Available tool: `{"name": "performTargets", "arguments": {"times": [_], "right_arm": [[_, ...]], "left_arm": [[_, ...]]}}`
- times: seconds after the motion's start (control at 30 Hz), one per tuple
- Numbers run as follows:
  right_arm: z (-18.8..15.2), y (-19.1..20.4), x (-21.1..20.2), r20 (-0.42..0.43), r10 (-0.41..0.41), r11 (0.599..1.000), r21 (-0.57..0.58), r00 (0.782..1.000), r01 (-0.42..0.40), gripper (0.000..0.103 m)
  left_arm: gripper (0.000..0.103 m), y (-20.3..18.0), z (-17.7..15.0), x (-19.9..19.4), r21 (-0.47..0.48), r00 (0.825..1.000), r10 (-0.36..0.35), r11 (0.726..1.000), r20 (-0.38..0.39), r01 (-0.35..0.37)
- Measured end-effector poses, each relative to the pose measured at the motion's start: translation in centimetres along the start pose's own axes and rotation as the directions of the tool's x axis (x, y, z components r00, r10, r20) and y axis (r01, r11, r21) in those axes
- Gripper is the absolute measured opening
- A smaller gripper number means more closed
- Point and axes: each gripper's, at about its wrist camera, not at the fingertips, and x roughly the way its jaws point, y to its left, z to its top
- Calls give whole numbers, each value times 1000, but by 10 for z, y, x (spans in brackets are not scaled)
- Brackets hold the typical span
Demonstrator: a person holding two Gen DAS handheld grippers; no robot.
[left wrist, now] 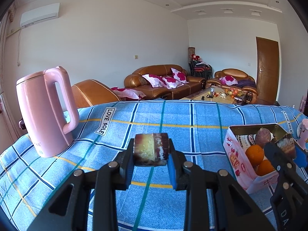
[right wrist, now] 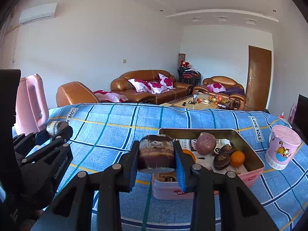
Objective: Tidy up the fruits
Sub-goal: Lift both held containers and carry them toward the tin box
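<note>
Table under a blue plaid cloth (left wrist: 173,115), living room behind. Left gripper (left wrist: 151,150) was clamped on a short brown cylindrical chunk with a yellowish cut face (left wrist: 151,149), held above the cloth, open cloth ahead of the fingers. Right gripper (right wrist: 156,154) was clamped on a similar dark-brown chunk (right wrist: 156,152) at the near rim of the pink metal tin (right wrist: 252,173), oranges (right wrist: 237,158) inside beyond the fingertips. Pink kettle (left wrist: 42,111) sat far left.

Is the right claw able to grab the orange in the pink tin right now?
Probably not yet. The right claw is already shut on a brown chunk, so it has no free grip. The orange itself lies uncovered in the open pink tin, just ahead, so the way looks clear once the chunk is put down.
</note>
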Motion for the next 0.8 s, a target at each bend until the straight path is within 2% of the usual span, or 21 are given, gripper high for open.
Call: {"name": "performTargets", "arguments": {"times": [0.8], "right_arm": [[-3, -61, -10, 6, -92, 996, 17, 996, 92, 36]], "left_arm": [[31, -62, 0, -13, 68, 996, -85, 994, -1, 85]]}}
